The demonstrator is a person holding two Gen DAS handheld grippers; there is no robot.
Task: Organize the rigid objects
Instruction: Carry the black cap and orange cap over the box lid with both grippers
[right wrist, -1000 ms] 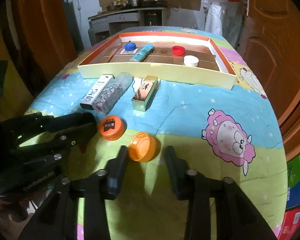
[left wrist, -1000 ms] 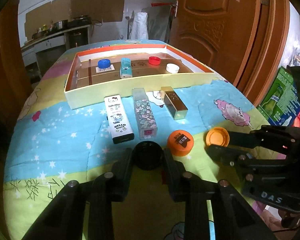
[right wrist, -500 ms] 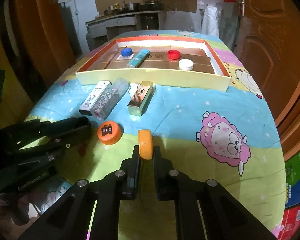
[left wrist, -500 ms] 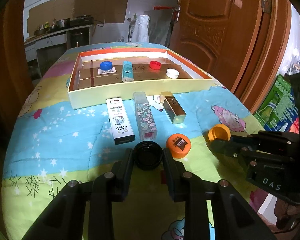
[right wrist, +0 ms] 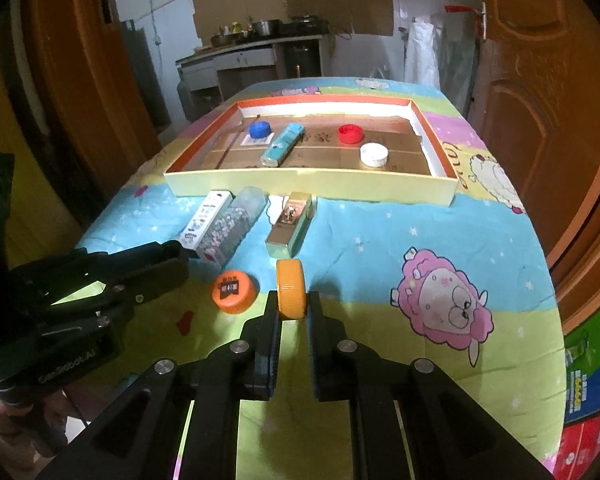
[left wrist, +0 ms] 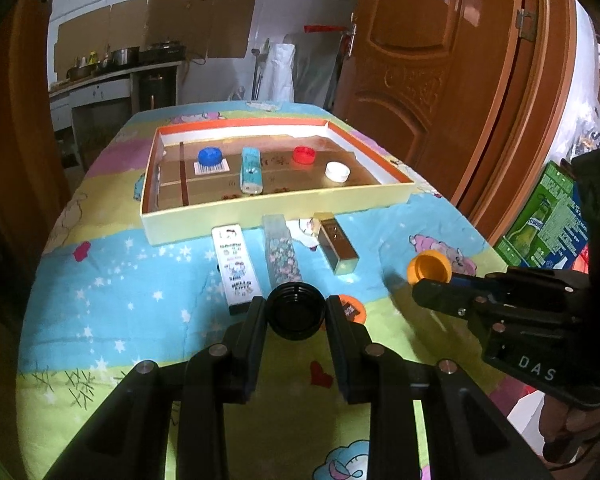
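Note:
My left gripper (left wrist: 296, 312) is shut on a black cap (left wrist: 297, 310) and holds it above the tablecloth. My right gripper (right wrist: 292, 308) is shut on a yellow-orange cap (right wrist: 290, 289), held on edge and lifted off the cloth; it also shows in the left wrist view (left wrist: 429, 268). An orange cap with a dark label (right wrist: 234, 292) lies on the cloth between the grippers. A shallow cardboard tray (left wrist: 260, 210) at the back holds a blue cap (left wrist: 209, 156), a teal box (left wrist: 251, 171), a red cap (left wrist: 304, 155) and a white cap (left wrist: 337, 171).
Three long boxes lie in front of the tray: a white Hello Kitty one (left wrist: 234, 266), a floral one (left wrist: 281, 254) and a gold one (left wrist: 337, 247). A wooden door (left wrist: 440, 60) stands at the right. Green cartons (left wrist: 548, 220) sit beside the table's right edge.
My right gripper closed on the yellow-orange cap and lifted it off the cloth. My left gripper rose with the black cap. Both views now sit higher above the table.

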